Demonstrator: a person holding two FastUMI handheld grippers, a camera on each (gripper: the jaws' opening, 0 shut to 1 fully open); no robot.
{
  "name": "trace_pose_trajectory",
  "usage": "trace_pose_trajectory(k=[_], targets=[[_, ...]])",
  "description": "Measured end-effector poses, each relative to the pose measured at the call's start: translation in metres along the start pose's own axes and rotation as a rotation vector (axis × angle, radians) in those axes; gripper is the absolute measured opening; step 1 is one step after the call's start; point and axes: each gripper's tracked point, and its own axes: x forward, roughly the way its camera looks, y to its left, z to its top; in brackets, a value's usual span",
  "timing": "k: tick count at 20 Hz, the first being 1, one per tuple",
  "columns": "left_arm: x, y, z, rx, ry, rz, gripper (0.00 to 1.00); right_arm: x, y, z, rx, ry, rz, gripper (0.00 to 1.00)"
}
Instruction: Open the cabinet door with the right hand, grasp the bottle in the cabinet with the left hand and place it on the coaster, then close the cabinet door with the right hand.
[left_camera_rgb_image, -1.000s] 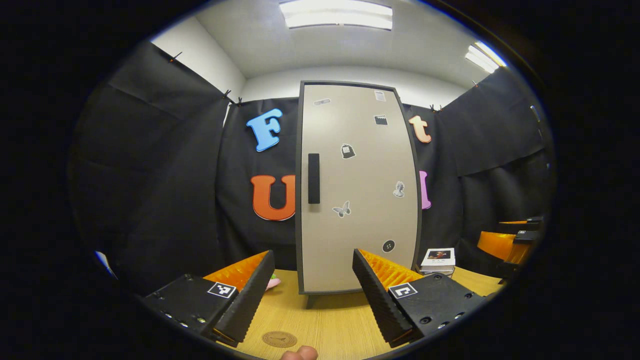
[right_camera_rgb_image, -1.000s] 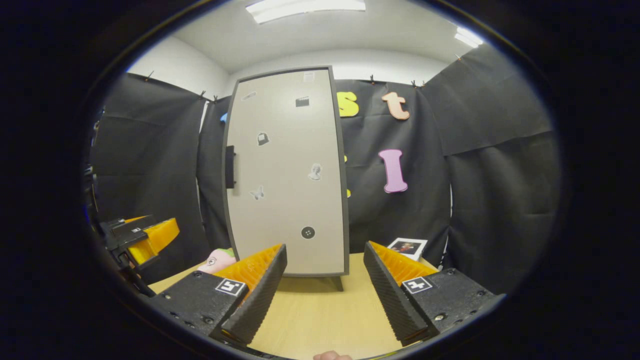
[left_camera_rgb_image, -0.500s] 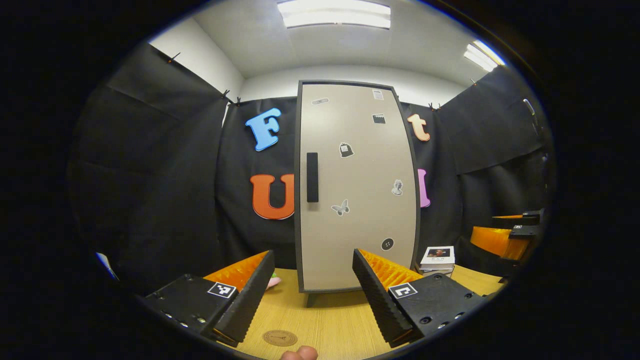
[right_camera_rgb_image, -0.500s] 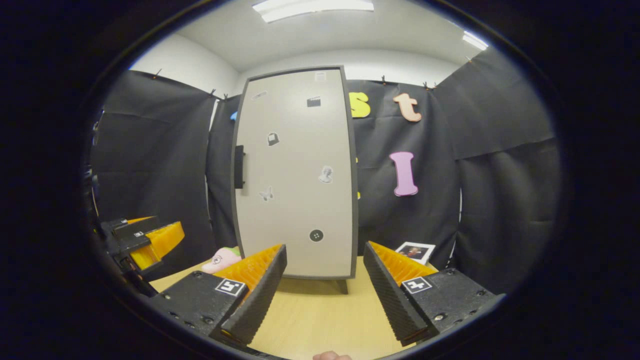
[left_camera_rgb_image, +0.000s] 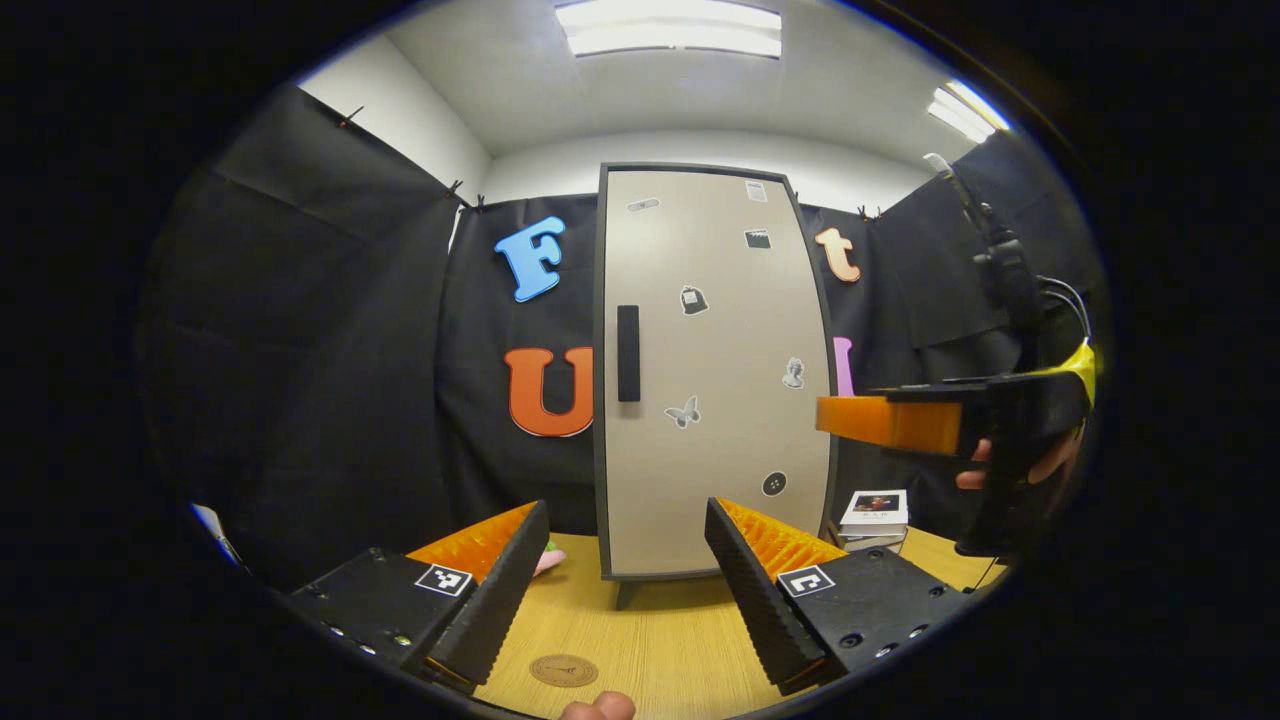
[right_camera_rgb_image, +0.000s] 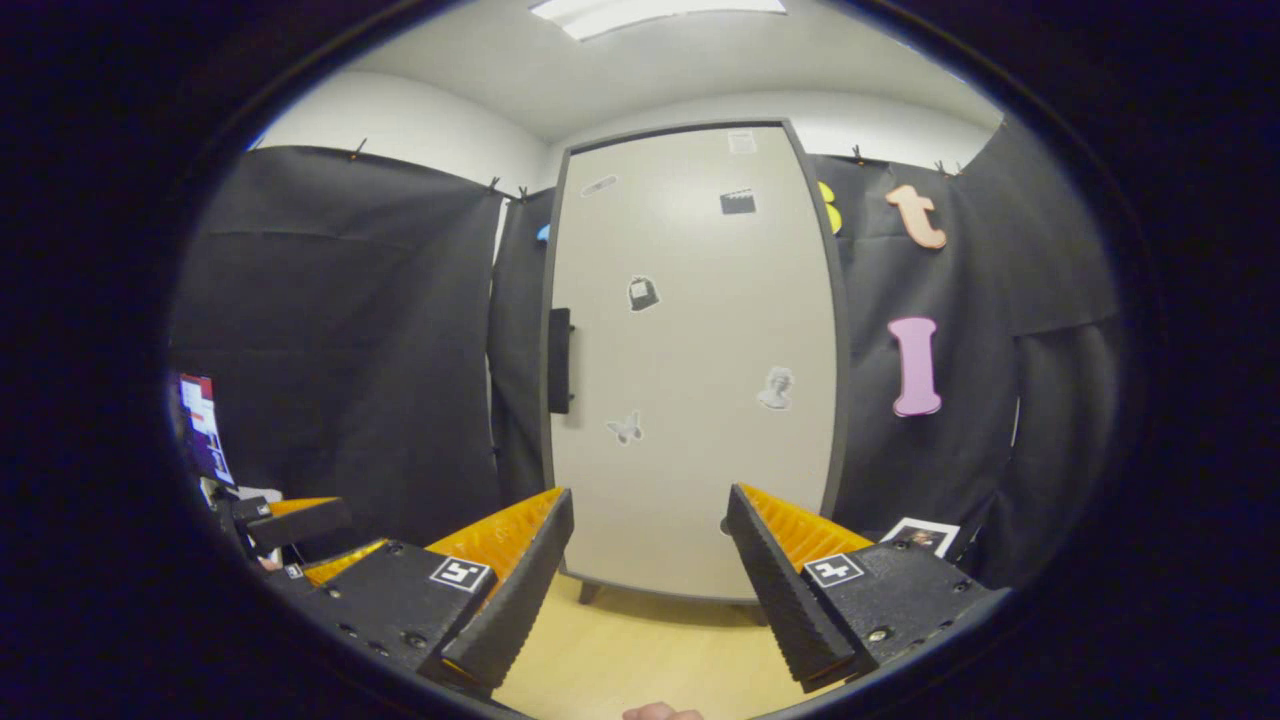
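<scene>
While the cabinet door (right_camera_rgb_image: 690, 360) is closed, both grippers' fingers gape.

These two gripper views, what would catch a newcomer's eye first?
The tall pale cabinet door, shut and dotted with small stickers, stands mid-frame on the wooden table, its dark handle at its left edge. In the left gripper view, the right gripper reaches in from the right, and a round coaster lies near the bottom.

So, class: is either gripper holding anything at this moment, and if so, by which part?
Nothing is held. The left gripper and right gripper are both open and empty, facing the closed cabinet door.
</scene>
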Motion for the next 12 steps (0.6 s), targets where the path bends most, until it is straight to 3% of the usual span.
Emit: trace_pose_trajectory(k=[3, 12], targets=[[-0.006, 0.002, -0.003, -0.007, 0.009, 0.003, 0.95, 0.041, 0.013, 0.02, -0.033, -0.023, 0.036, 0.94], [-0.015, 0.013, -0.003, -0.03, 0.004, 0.026, 0.95, 0.153, 0.062, 0.06, -0.028, -0.031, 0.112, 0.99]])
